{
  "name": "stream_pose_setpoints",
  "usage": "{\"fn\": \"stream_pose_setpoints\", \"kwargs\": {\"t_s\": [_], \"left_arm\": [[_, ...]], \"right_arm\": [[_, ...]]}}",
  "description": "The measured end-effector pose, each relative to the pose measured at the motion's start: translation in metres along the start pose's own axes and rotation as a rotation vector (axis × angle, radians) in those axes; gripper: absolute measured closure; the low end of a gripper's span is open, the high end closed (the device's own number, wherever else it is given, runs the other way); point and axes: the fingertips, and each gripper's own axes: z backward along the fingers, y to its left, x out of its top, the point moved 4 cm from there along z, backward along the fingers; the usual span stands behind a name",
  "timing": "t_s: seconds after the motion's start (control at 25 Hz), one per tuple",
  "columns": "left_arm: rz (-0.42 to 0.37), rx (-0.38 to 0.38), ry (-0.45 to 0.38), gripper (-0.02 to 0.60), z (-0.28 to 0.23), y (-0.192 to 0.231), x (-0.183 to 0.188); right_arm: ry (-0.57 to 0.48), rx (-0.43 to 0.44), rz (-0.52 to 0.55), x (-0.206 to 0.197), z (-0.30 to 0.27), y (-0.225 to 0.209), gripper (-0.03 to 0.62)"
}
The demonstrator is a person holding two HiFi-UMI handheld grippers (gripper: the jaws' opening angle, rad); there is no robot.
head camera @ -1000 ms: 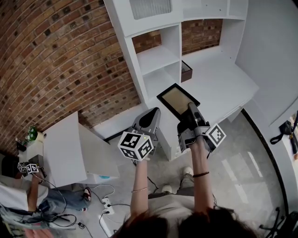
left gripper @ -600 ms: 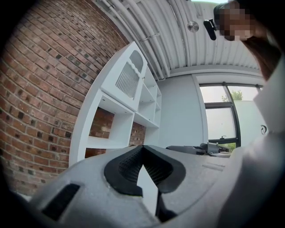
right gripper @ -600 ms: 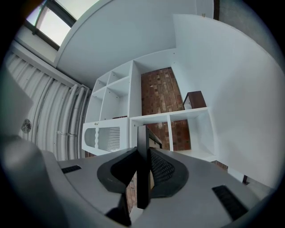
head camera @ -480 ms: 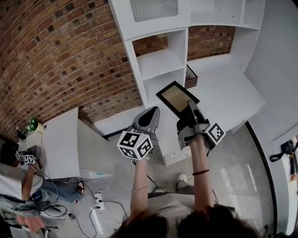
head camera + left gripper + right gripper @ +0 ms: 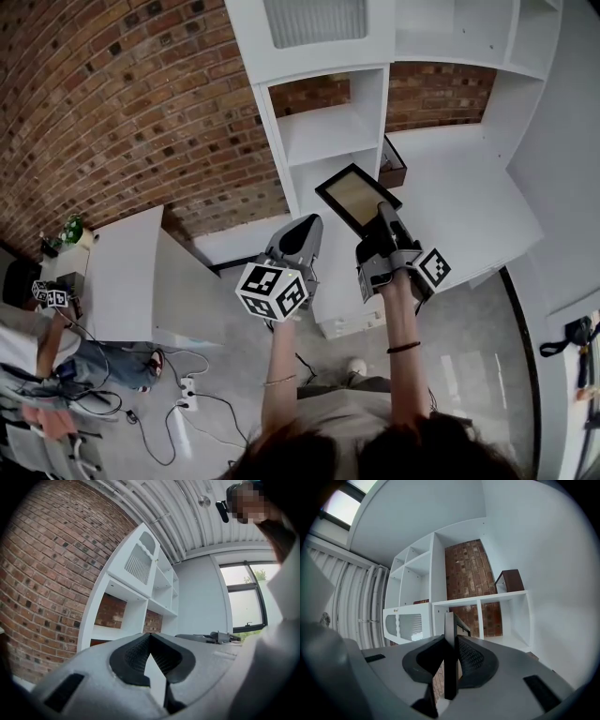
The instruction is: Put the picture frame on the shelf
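Observation:
A black picture frame point(image 5: 357, 196) with a tan inside is held over the low part of the white shelf unit point(image 5: 323, 131), tilted, in front of its open cubbies. My right gripper point(image 5: 384, 215) is shut on the frame's near edge. In the right gripper view the frame point(image 5: 449, 658) stands edge-on between the pads point(image 5: 469, 656), with the cubbies point(image 5: 487, 616) ahead. My left gripper point(image 5: 310, 225) hovers just left of the frame and touches nothing. In the left gripper view its jaws point(image 5: 150, 637) meet at the tips with nothing between them.
A dark wooden box point(image 5: 394, 164) sits on the white desk top point(image 5: 469, 206) beside the cubbies. A white table point(image 5: 122, 281) stands at the left, with a seated person point(image 5: 37, 347) beyond it. Cables and a power strip point(image 5: 187, 386) lie on the floor.
The shelf unit and desk have shifted in the head view as the camera came closer. Both grippers keep their places relative to each other, and the frame stays in the right one.

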Motion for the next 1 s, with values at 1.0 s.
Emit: {"fn": "stream_pose_setpoints", "kwargs": {"t_s": [1.0], "left_arm": [[-0.034,0.106,0.004,0.571,-0.015,-0.007,-0.011]], "right_arm": [[0.088,0.046,-0.012,0.022,-0.025,-0.004,0.523]]}}
